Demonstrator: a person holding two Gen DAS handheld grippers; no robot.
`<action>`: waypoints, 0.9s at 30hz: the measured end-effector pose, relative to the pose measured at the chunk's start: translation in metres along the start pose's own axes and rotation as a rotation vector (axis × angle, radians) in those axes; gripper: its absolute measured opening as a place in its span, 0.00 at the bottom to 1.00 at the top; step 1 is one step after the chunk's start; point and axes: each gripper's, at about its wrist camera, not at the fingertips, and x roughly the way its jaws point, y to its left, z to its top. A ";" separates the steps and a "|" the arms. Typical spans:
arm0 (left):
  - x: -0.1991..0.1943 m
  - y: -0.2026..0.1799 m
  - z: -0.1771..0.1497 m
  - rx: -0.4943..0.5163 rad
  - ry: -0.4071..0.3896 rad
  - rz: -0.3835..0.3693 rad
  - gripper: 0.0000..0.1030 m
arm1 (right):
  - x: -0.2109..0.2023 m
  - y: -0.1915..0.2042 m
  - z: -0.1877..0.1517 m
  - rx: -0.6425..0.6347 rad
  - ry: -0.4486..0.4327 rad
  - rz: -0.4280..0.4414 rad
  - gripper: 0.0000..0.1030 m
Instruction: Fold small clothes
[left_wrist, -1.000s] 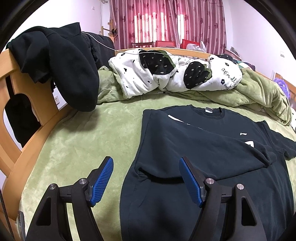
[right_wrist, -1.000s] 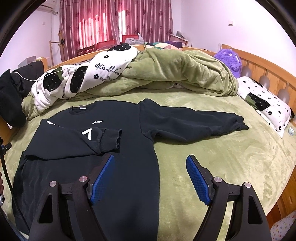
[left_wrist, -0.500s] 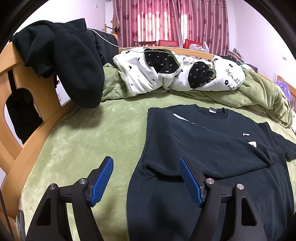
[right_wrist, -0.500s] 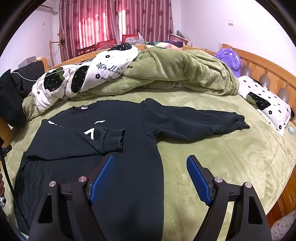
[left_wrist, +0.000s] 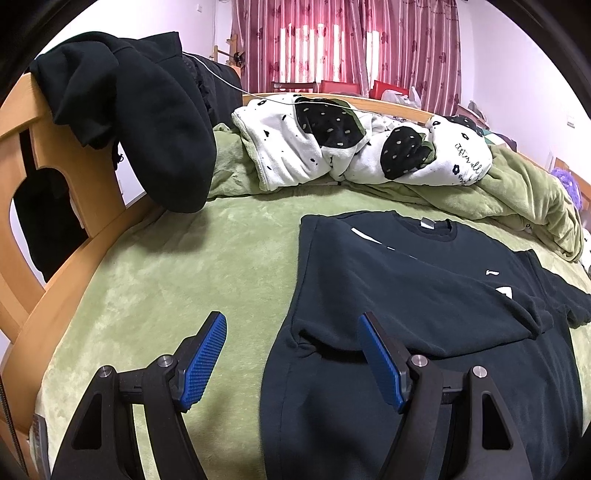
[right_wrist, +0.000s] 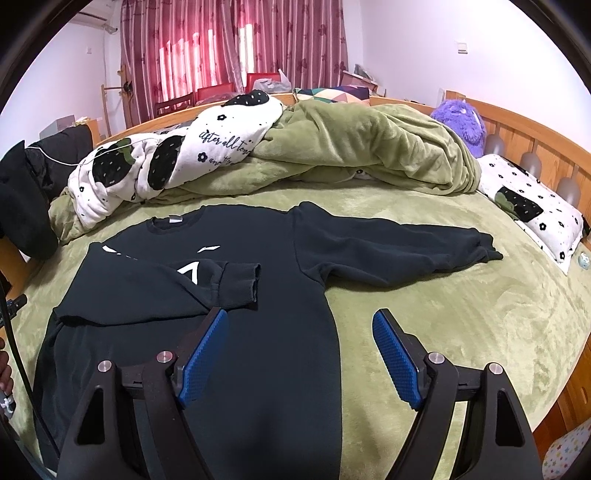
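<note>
While the bed (right_wrist: 461, 295) under its green plush cover serves as the work surface, a black long-sleeved sweatshirt (right_wrist: 258, 332) is laid flat across the middle of it, neck toward a heaped green blanket (right_wrist: 369, 147) and a white strawberry-print quilt (right_wrist: 177, 162) at the far side. One sleeve (right_wrist: 155, 291) is already folded across the chest, its cuff (right_wrist: 240, 282) lying over the white print; the other sleeve (right_wrist: 399, 247) is stretched out flat to the side, well apart from the body. The garment is judged soft and limp, moderately thick, not fragile and of little weight; it may be expected to sag and drape wherever it is not supported, and to drag a little on the plush cover rather than slide. The outstretched sleeve is best taken near its cuff (right_wrist: 487, 251), where the ribbed band is thicker and a single pinch can catch both layers, or at the shoulder seam for a fold of the side. The left gripper (left_wrist: 291, 354) is held with its fingers (left_wrist: 203, 358) wide apart and empty above the folded side's edge; the right gripper (right_wrist: 301, 354) likewise stands wide open, holding nothing, above the lower body of the sweatshirt
</note>
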 end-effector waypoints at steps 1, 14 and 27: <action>0.000 0.001 0.000 -0.001 0.000 0.000 0.70 | 0.000 0.000 0.001 0.001 0.000 0.001 0.77; 0.000 0.001 0.000 -0.001 0.000 -0.001 0.70 | 0.003 -0.008 -0.006 0.030 0.019 0.003 0.77; 0.000 -0.002 -0.001 0.002 0.003 0.004 0.70 | 0.005 -0.021 -0.010 0.051 0.023 -0.007 0.77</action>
